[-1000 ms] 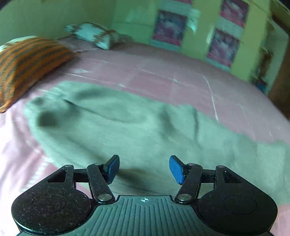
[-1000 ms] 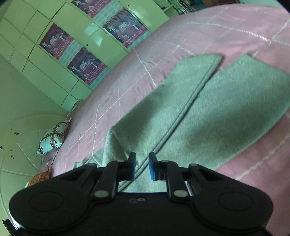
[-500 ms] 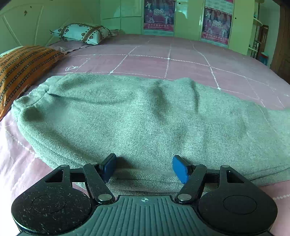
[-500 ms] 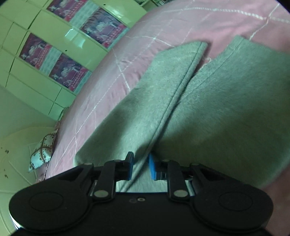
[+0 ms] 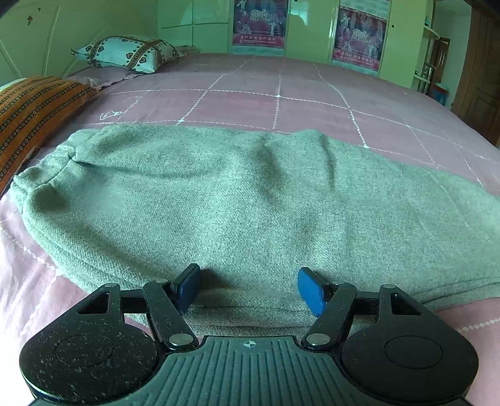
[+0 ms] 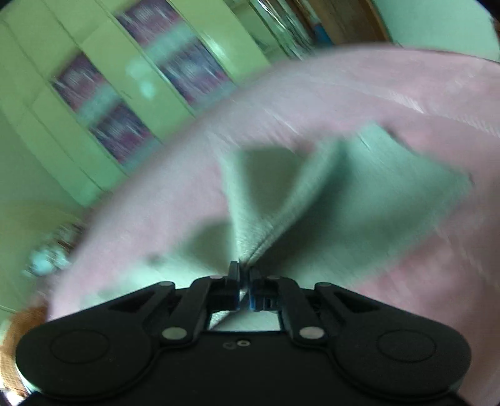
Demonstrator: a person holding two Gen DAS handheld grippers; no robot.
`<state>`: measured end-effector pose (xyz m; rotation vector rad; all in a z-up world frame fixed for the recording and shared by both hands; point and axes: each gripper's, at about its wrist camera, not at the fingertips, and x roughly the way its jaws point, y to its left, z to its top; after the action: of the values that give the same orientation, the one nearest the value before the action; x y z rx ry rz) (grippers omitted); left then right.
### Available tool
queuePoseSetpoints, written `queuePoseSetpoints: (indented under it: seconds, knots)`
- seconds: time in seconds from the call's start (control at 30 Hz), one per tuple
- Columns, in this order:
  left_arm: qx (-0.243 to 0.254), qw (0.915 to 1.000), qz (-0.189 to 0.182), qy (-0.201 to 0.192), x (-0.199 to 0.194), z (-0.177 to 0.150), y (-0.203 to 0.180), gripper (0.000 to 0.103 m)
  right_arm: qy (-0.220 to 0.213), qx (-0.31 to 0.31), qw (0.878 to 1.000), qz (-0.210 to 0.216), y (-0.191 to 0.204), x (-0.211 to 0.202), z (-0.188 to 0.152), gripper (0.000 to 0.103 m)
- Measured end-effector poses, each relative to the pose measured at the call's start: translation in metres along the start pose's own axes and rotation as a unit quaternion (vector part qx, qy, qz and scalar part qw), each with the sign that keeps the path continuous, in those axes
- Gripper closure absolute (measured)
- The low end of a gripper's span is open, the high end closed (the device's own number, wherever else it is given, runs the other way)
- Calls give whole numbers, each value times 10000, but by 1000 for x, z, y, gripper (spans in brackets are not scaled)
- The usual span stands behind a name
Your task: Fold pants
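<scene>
Grey-green pants [image 5: 237, 200] lie across the pink bed cover, waistband at the left near the orange pillow. My left gripper [image 5: 248, 289] is open, its blue pads [image 5: 187, 285] resting low at the near edge of the pants, fabric between them but not pinched. In the blurred right wrist view my right gripper [image 6: 244, 281] is shut on a fold of the pants [image 6: 312, 200] and holds it lifted, so the cloth rises in a peak from the bed toward the jaws.
A pink checked bed cover [image 5: 281, 100] spreads beyond the pants. An orange striped pillow [image 5: 28, 112] lies at the left, a white patterned pillow [image 5: 128, 53] at the back. Green wardrobe doors with posters [image 5: 259, 22] stand behind the bed.
My right gripper has closed on the pants cloth and lifted it, moving fast; the view is now blurred. My left gripper has settled lower at the near edge and stayed open.
</scene>
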<state>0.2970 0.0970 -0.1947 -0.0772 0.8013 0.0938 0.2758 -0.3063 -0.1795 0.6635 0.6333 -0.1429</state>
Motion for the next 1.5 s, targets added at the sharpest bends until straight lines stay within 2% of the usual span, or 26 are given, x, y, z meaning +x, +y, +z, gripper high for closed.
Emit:
queuePoseSetpoints:
  seconds: [0.03,0.07,0.13,0.17,0.23,0.3,0.33,0.4,0.43,0.53,0.63,0.93,1.0,1.07,1.1,1.13,1.17,1.27,1.33,1.37,1.47,1.5]
  knots:
    - [-45,10000,-29,-10,-3,0,2,35,274,250,9993,-48,-12,14,-3,103]
    - [-88,9999,-44,-46,-8,0,4,35,258,458,9986,59,-20,16,-3,103]
    - [-402,9989,-184,-180,-21,-2,13,35,261,622,9976,168,-21,13,4,97]
    - [-560,9979,-236,-221,-27,-3,17,35,152,590,9980,169,-19,7,6,87]
    - [-778,9959,-383,-254,-36,-4,22,35,-107,437,9988,211,-16,-4,12,87]
    - [-893,9945,-531,-120,-38,-6,20,36,-242,460,9982,289,-20,-12,17,87]
    - [-793,9955,-511,-71,-39,-6,15,37,-310,470,9981,244,-23,-14,20,87]
    - [-195,9995,-207,-118,-38,-7,-2,43,-371,573,9975,159,-31,-13,24,87]
    - [-46,9996,-223,-168,-37,-7,-8,43,-378,653,9971,137,-35,-12,26,87]
    - [-147,9997,-171,-136,-29,-6,-11,43,-430,739,9963,113,-44,-11,29,87]
    - [-574,9981,-66,-206,-22,-6,-2,43,-448,739,9961,152,-51,-10,35,87]
    - [-561,9984,-73,-49,-8,-9,-3,43,-356,875,9955,59,-68,22,70,85]
    - [-533,9985,-89,-32,-8,-9,-3,43,-131,1032,9946,33,-75,40,78,88]
    - [-523,9986,-119,-17,-8,-9,-3,43,-137,1072,9941,69,-79,48,83,90]
    - [-512,9986,-133,-14,-8,-8,-3,43,-87,1043,9945,93,-80,50,86,103]
    - [-492,9987,-145,-12,-8,-8,-3,43,-29,944,9955,102,-78,50,88,103]
    - [-470,9988,-158,-14,-8,-9,-3,43,-79,811,9966,129,-71,42,90,103]
    - [-459,9987,-205,-28,-8,-10,-2,43,-631,531,9957,415,-49,-8,87,103]
    - [-481,9985,-254,-12,-8,-9,0,43,-888,512,9944,270,-50,-40,80,103]
    - [-548,9980,-323,27,-8,-9,2,42,-860,602,9944,88,-59,-48,73,103]
    - [-745,9953,-583,216,-7,-3,12,42,-269,1009,9930,-553,-100,-33,50,103]
    - [-785,9943,-671,272,-6,-1,15,42,-166,1147,9921,-474,-111,-28,44,103]
